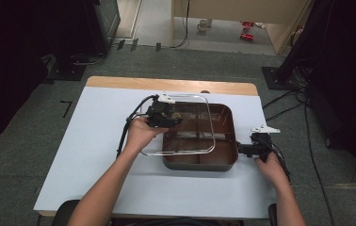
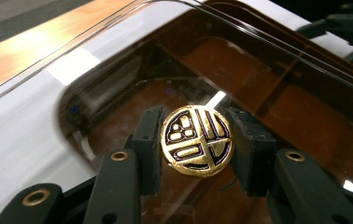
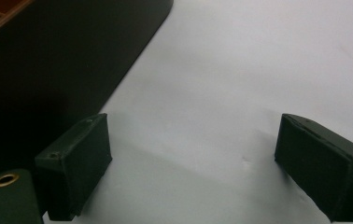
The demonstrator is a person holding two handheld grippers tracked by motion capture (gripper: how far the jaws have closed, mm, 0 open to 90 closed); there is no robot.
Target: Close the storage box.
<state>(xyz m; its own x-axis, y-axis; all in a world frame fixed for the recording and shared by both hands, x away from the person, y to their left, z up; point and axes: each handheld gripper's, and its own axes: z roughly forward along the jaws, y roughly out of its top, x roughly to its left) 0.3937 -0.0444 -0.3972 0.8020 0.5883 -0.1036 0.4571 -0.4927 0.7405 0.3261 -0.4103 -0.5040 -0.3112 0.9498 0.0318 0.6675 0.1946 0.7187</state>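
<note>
Lid of clear plastic is hanging over the brown divided tray, gripped at its gold round knob by the left gripper, whose pads are pressing on the knob from both sides. The lid is not sitting square on the tray: in the high view it is lying shifted toward the left, its left edge reaching out past the tray's rim over the pale surface, and whether it is touching the rim anywhere I cannot tell. So the job looks about halfway along, the grasp being made and the lid being carried; what is left, as I judge it, is bringing it to rest either squarely on the tray or down on the surface beside it. The right gripper is resting just beside the tray's right edge with its jaws standing wide and nothing between them.
</note>
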